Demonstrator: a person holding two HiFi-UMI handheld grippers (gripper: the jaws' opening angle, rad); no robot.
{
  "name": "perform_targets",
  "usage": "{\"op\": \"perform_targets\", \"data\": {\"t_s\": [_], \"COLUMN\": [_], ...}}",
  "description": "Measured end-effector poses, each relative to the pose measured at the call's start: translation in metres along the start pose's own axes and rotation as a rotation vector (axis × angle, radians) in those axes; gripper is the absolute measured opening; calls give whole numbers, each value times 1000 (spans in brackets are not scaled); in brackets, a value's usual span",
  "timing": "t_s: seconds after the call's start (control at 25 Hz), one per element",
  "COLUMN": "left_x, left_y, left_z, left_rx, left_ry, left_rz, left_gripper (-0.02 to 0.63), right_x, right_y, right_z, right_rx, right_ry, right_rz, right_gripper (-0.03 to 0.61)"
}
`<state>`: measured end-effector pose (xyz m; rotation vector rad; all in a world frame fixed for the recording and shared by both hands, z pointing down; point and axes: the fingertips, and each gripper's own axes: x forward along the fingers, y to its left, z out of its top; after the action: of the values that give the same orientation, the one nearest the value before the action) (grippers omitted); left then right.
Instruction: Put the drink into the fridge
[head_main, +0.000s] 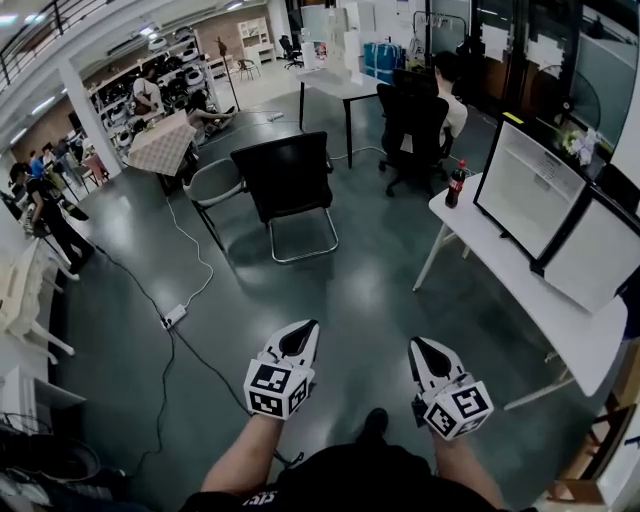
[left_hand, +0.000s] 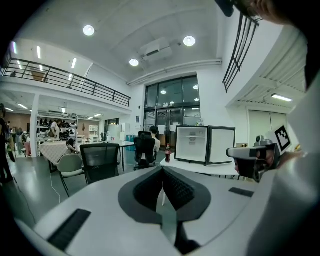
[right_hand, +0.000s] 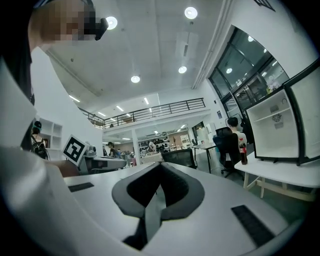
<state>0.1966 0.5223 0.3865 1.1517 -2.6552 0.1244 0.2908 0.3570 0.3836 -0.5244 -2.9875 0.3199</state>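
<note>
The drink, a cola bottle (head_main: 455, 185) with a red cap, stands upright at the near end of a white table (head_main: 520, 300); it also shows as the bottle (left_hand: 168, 153) and the bottle (right_hand: 243, 152). Beside it a small white fridge (head_main: 528, 188) stands with its door (head_main: 600, 252) swung open, seen too as the fridge (left_hand: 192, 145) and the fridge (right_hand: 276, 125). My left gripper (head_main: 302, 334) and right gripper (head_main: 424, 350) are held side by side over the floor, well short of the table. Both are shut and hold nothing, as the left gripper (left_hand: 162, 169) and right gripper (right_hand: 161, 165) show.
A black office chair (head_main: 290, 185) and a grey chair (head_main: 212, 185) stand ahead on the floor. A cable and power strip (head_main: 174, 316) lie to the left. A person sits in a black chair (head_main: 415, 125) beyond the table. Other people are at the far left.
</note>
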Motion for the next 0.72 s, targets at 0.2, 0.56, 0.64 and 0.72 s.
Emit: {"op": "perform_targets", "data": {"t_s": [0.2,0.56,0.64,0.72], "left_x": [53,119,129,139], "left_y": [-9,-30,-33,-37], "left_z": [26,40,40,43], "left_rx": [29,50,49,49], "left_ry": [8,24,27,23], "left_rz": [-11,-42,-54,-68], "left_gripper": [15,15,15,15], "right_x": [23,29,27,23], "right_y": [-46,-99,-105,-114], "right_z": [22,17,18,19], "right_rx": [8,44,45,41], "right_ry": [-10,4,4,7], "right_rz": [19,32,24,6], "right_gripper": [14,14,14,14]}}
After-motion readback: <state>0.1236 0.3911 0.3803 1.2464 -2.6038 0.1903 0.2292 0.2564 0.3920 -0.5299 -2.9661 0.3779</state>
